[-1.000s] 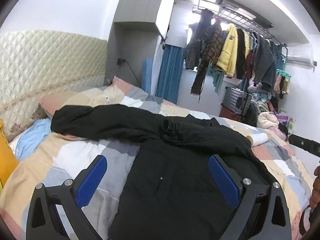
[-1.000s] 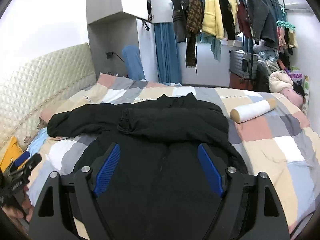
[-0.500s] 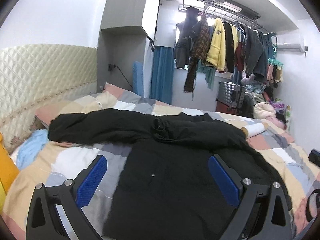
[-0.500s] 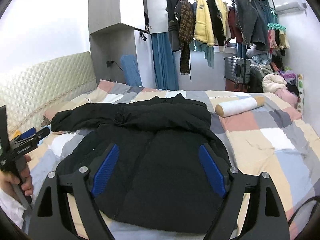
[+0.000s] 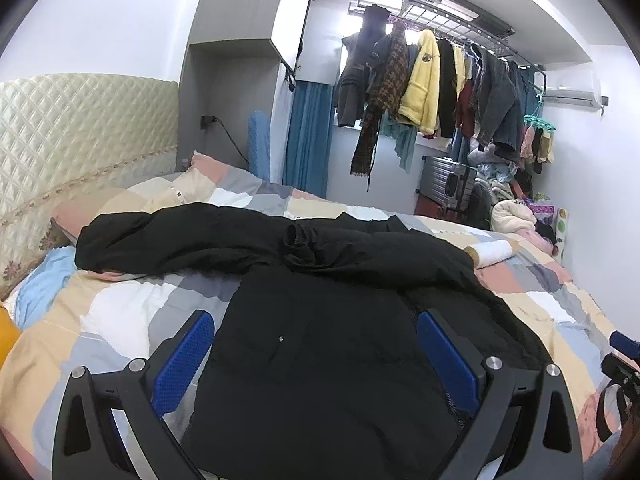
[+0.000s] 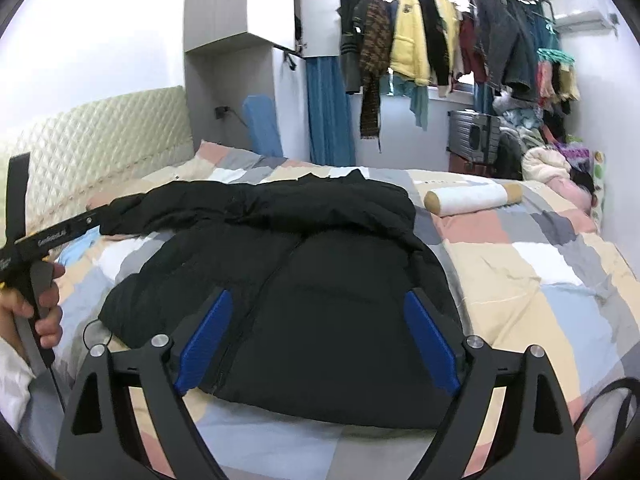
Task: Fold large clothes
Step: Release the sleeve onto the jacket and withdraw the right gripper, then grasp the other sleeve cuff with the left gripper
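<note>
A black padded jacket lies front up on the bed, hem toward me. One sleeve stretches left toward the headboard; the other is folded across the chest. My left gripper hovers open over the jacket's left half, with nothing between its blue pads. In the right wrist view the whole jacket shows down to its hem. My right gripper hangs above the hem, its jaws opening, and the pads touch no cloth. A hand holds the left gripper's handle at that view's left edge.
The bed has a patchwork cover and a quilted headboard. A white rolled bolster lies right of the jacket. Pillows sit at the left. Beyond the bed are a loaded clothes rail and a suitcase.
Both grippers have drawn back toward the near edge of the bed, the right one more. The jacket's hem now shows in the right view. The jacket itself has not moved.
</note>
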The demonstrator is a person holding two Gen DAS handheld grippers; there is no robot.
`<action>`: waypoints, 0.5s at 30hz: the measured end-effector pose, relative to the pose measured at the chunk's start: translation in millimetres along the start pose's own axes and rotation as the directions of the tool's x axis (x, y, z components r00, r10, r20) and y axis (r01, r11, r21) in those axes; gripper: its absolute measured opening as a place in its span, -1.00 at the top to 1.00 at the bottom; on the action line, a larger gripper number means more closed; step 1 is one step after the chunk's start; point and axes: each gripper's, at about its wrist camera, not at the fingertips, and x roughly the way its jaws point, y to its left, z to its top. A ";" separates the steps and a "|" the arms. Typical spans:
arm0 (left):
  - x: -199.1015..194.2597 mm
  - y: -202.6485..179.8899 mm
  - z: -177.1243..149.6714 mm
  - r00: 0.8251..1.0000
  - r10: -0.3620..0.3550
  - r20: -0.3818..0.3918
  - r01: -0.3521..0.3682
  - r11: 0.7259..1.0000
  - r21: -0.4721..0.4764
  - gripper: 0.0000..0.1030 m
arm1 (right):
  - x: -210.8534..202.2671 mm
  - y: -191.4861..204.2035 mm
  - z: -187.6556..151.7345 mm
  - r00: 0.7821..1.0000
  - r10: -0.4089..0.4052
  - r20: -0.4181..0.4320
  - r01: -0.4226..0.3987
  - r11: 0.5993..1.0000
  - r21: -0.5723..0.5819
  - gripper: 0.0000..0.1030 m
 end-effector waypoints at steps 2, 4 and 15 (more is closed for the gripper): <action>5.7 5.1 3.7 1.000 0.001 -0.015 -0.001 1.000 -0.020 -0.99 | -0.3 0.1 -2.6 1.000 0.002 0.016 -0.002 1.000 0.008 -0.83; 13.1 13.7 10.2 1.000 0.007 -0.028 -0.009 0.999 -0.046 -0.99 | 0.8 -1.5 -2.9 0.999 -0.008 0.043 0.007 1.000 0.020 -0.99; 74.0 110.1 71.6 0.994 -0.070 -0.086 0.051 0.977 -0.208 -0.99 | 23.7 -6.1 -11.8 0.999 -0.043 0.005 0.043 0.998 0.044 -1.00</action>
